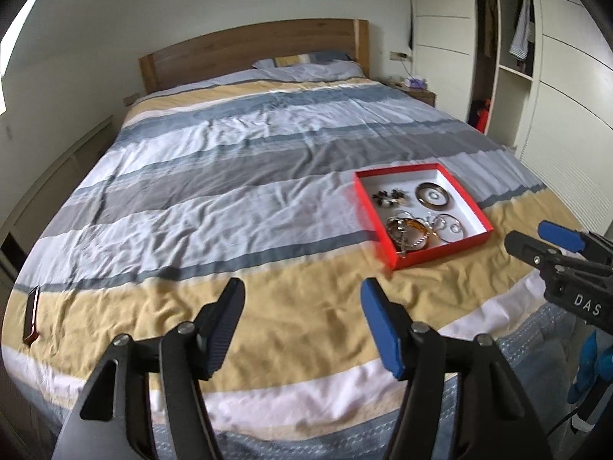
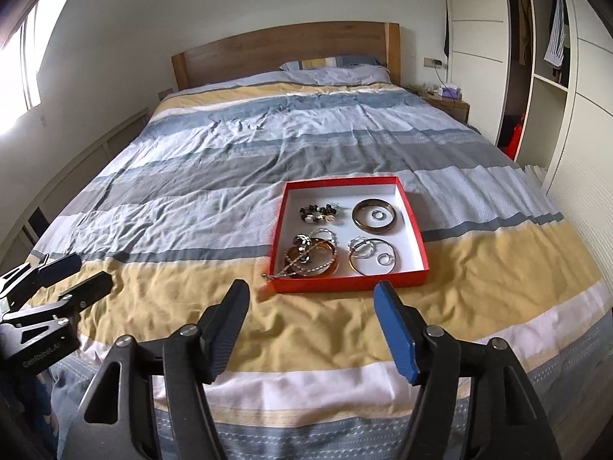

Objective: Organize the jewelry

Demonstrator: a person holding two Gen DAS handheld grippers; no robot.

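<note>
One bed (image 2: 230,176) fills both views, covered by a striped duvet in blue, grey, white and yellow, with one wooden headboard (image 2: 291,48) at its far end and one pillow (image 2: 337,67) against it. One wardrobe (image 2: 551,76) stands along the bed's right side, and one bedside table (image 2: 448,101) sits by the far right corner.

One red tray (image 2: 415,241), shallow, square and white inside, lies on the duvet towards the foot edge and right of the bed's middle line, straddling a yellow stripe and a pale one. It holds four clusters of jewelry. At the far right corner of the tray, one wide brown bangle (image 2: 358,222) rings a small silver ring (image 2: 377,214). At the far left corner lies one bunch of dark and pale beads (image 2: 320,212). At the near left, an amber bangle (image 2: 329,266) is tangled with chains, one chain draping over the tray's near left rim. At the near right, a thin gold bangle (image 2: 358,268) encloses several small silver rings.

One small dark red case (image 1: 31,316) lies near the bed's left edge.

Two grippers hover above the foot edge: the left gripper (image 1: 302,326) and the right gripper (image 2: 310,331), both with fingers spread wide and holding nothing.
</note>
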